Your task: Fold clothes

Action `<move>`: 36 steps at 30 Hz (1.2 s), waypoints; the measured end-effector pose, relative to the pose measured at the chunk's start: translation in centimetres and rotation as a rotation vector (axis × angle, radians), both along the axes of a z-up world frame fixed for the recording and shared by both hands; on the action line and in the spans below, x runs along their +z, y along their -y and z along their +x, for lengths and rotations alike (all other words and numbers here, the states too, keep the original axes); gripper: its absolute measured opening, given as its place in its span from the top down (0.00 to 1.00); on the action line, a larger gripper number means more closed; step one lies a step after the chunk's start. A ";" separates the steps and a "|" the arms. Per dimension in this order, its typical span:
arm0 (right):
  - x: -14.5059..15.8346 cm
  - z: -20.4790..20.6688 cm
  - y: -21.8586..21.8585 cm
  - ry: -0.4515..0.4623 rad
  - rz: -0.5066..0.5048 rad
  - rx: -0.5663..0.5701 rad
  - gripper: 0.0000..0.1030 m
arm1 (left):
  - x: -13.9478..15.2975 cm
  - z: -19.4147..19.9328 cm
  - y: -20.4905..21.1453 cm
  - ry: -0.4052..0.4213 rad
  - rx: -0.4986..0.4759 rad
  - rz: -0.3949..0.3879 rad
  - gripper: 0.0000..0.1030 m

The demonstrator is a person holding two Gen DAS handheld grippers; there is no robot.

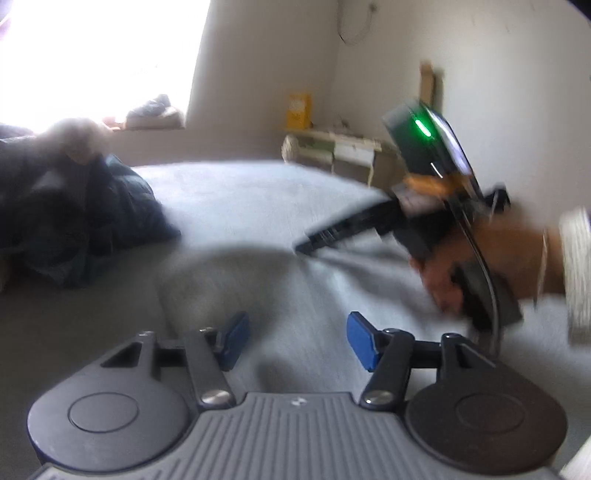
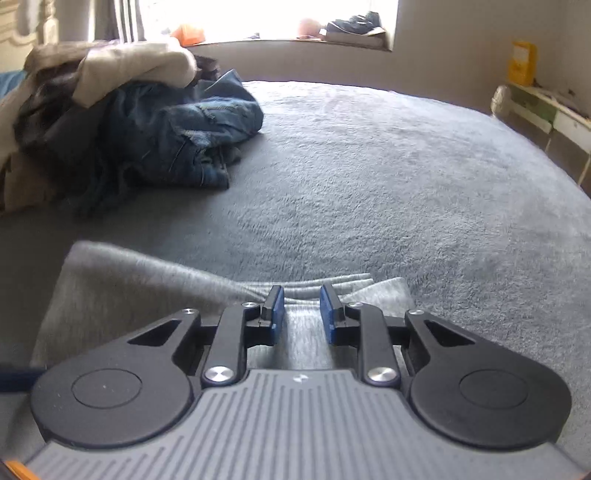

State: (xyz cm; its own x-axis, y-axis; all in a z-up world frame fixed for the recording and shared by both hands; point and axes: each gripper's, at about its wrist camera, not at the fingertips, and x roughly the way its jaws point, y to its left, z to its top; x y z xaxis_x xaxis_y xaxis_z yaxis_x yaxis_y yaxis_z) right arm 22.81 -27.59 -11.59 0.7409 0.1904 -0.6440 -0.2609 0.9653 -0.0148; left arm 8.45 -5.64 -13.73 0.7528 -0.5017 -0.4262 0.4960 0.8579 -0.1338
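Right gripper (image 2: 301, 308): blue pads set narrow, a bunched fold of the grey garment (image 2: 147, 280) pinched between them. Judged reason: the edge is gripped so the cloth can be drawn across itself for a fold. Seen from the left wrist, this gripper (image 1: 306, 248) angles down toward the bed, its tip at the cloth, which rises in a ridge toward it.

Right hand (image 1: 476, 269): wrapped round the handle from the right, wrist roughly level, a pale cuff (image 1: 576, 273) at the frame edge.

Left gripper (image 1: 295, 339): jaws standing apart, nothing between the pads; the garment lies flat beneath and ahead of them. Judged reason: held free and low, ready to pin or take a second edge.

Grey garment: spread on the bed (image 2: 406, 184) at its near side, partly doubled over, the fold unfinished.

Pile (image 2: 140, 122): jeans and pale tops heaped at the far left of the bed, well apart from the garment; presumably awaiting folding.

Beyond: bright window (image 2: 266, 14) with shoes on the sill.
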 end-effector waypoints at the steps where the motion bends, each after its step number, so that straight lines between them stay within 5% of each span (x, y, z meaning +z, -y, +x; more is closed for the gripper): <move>1: 0.3 -0.4 0.2 0.015 0.017 -0.007 0.80 | 0.6 0.5 -0.2 0.016 0.007 -0.011 0.42; 5: 2.9 -2.7 2.7 0.123 0.163 -0.090 0.80 | 0.5 4.7 0.4 -0.003 0.039 0.045 0.41; 7: 2.6 -2.6 3.8 0.099 0.180 -0.140 0.80 | -0.4 6.3 0.7 -0.043 0.044 0.062 0.41; 9: 0.2 -1.4 4.7 -0.021 0.167 -0.187 0.80 | -1.1 6.9 0.9 -0.044 0.031 0.061 0.39; 13: -0.4 -1.7 7.1 -0.026 0.302 -0.224 0.80 | -0.8 6.2 0.8 -0.010 0.011 0.097 0.39; 20: 4.0 -8.9 9.0 0.041 0.320 -0.208 0.79 | 1.6 1.9 -2.5 0.030 -0.084 0.027 0.38; 25: 4.7 -14.7 8.5 0.022 0.240 -0.124 0.78 | -0.1 -2.2 -1.1 -0.029 -0.212 0.112 0.38; 27: 2.5 -15.2 7.5 -0.072 0.165 -0.087 0.77 | -1.3 -3.2 -0.1 0.000 -0.189 0.168 0.38; 30: 0.5 -15.5 6.0 -0.041 0.064 -0.089 0.76 | -0.8 -2.9 0.3 -0.022 -0.150 0.164 0.38; 36: 4.7 -16.3 5.2 0.039 0.178 -0.211 0.74 | 2.2 -5.2 -2.3 -0.041 -0.004 0.181 0.33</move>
State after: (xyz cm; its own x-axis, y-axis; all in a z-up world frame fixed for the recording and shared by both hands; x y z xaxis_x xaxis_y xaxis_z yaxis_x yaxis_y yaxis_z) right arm 6.53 -32.78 -6.91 0.7995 0.1364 -0.5849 -0.0561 0.9866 0.1534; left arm 3.25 -3.35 -11.58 0.7313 -0.4165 -0.5401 0.4965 0.8680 0.0029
